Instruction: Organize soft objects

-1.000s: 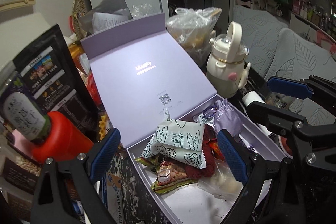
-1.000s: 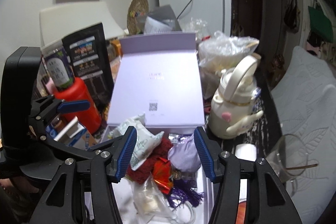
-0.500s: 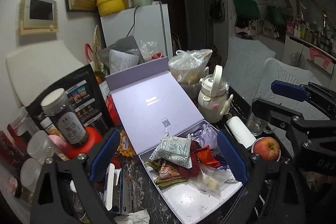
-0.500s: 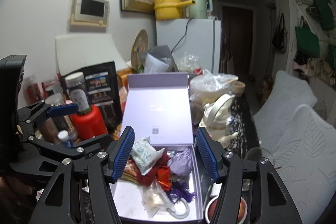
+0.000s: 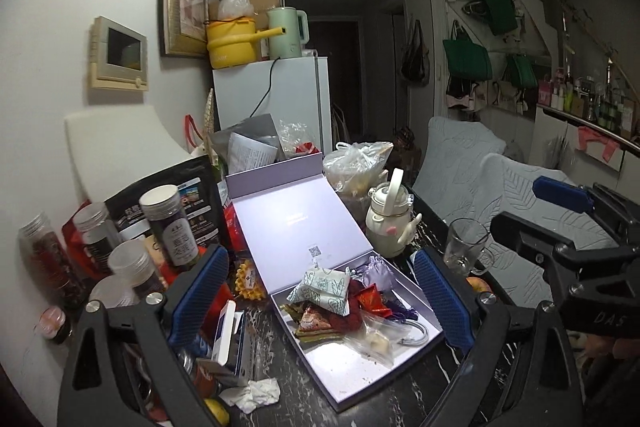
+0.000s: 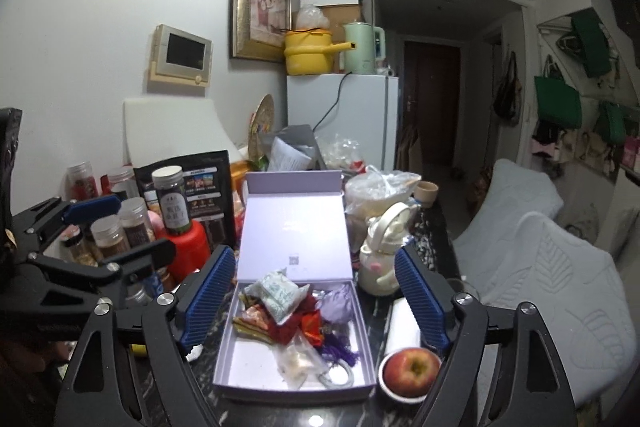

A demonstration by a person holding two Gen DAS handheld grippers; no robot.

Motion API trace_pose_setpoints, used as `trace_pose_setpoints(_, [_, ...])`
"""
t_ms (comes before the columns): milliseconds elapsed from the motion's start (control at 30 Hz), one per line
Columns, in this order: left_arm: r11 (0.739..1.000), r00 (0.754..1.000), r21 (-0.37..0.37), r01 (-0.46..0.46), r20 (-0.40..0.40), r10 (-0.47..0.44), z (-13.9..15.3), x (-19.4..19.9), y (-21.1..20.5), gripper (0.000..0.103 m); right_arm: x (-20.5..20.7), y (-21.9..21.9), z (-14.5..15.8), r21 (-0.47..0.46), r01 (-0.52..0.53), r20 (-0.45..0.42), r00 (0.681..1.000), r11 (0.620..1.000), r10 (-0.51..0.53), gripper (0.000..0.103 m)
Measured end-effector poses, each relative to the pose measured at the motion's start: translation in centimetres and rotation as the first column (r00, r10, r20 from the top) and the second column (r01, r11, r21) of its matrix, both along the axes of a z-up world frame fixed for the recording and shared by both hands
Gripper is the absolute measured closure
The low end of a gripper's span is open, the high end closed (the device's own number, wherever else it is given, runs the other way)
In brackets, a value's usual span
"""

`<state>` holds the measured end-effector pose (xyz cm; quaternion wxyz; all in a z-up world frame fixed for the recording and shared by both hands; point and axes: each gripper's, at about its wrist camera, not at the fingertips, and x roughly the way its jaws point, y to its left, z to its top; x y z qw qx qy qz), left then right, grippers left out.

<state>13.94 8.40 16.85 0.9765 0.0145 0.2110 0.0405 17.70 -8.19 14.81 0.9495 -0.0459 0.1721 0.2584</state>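
Both hand-held grippers have pulled back and up from the lavender gift box (image 6: 256, 367) since a second ago, so far more of the room shows. Left hand-held gripper (image 5: 320, 301) hangs with its blue pads wide apart, holding nothing; right hand-held gripper (image 6: 314, 301) likewise stands spread and empty. Inside the box, under its raised lid (image 6: 294, 223), the soft things lie heaped at the hinge end: a white leaf-print pouch (image 6: 280, 293) on top, a lilac drawstring pouch (image 6: 338, 307) beside it, red fabric (image 6: 290, 327) beneath. An apple (image 6: 412, 367) sits in a bowl just right of the box on the dark tabletop (image 5: 288, 379).
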Motion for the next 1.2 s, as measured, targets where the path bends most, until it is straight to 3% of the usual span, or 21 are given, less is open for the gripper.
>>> trace_pose_setpoints(333, [1.0,1.0,0.001,-0.006,0.023,0.006,-0.8,-5.9,-1.2,0.007,-6.6,-1.1,-0.8,-0.02,0.032,0.014,0.999,0.999,-0.031,0.015])
trace_pose_setpoints(633, [1.0,1.0,-0.015,0.001,-0.009,-0.001,-3.2,-10.4,-1.9,0.007,-11.2,-2.0,-3.3,-0.044,0.091,-0.009,0.996,0.995,-0.091,0.014])
trace_pose_setpoints(1200, [0.998,0.996,-0.059,0.015,-0.089,-0.02,-7.8,-13.0,-2.2,0.007,-15.3,-2.8,-8.1,-0.069,0.124,-0.073,0.989,0.99,-0.129,0.014])
